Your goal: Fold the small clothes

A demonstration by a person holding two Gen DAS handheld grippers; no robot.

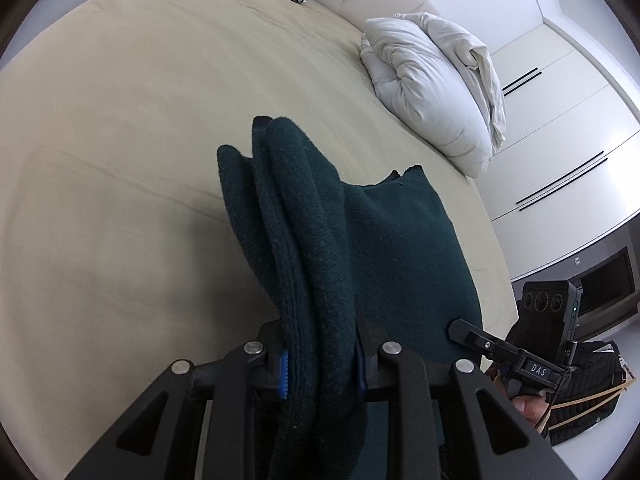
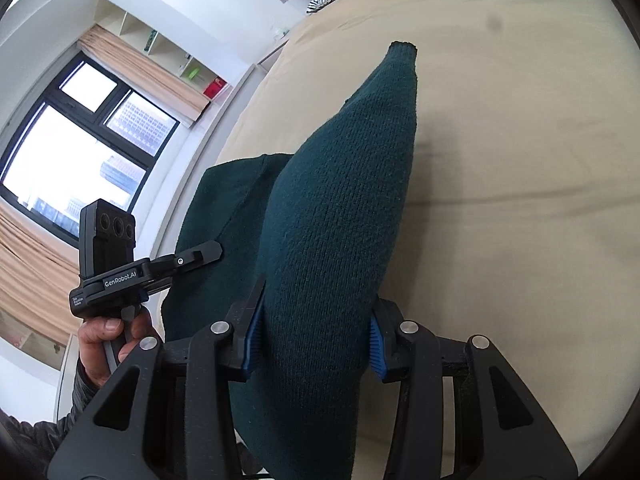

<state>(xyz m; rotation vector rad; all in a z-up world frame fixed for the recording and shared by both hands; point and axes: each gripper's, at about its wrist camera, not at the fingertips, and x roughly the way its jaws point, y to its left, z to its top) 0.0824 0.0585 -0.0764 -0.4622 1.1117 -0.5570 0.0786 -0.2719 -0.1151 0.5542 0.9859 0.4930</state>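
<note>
Bunched between the left tongs (image 1: 320, 368), a thick fold of the green sweater (image 1: 384, 248) is hanging above the bed (image 1: 120, 160), while the right tongs (image 2: 316, 344) are clamping another bulky fold, so both should be travelling level, keeping the edge taut.

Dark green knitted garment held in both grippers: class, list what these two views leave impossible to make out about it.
- Left wrist view: the dark green knitted garment drapes over the left gripper, hiding the fingertips.
- Right wrist view: the right gripper clamps a bunched fold; the garment's type stays unclear.
- Both views: its lower end is cut off by the bottom edge.
</note>
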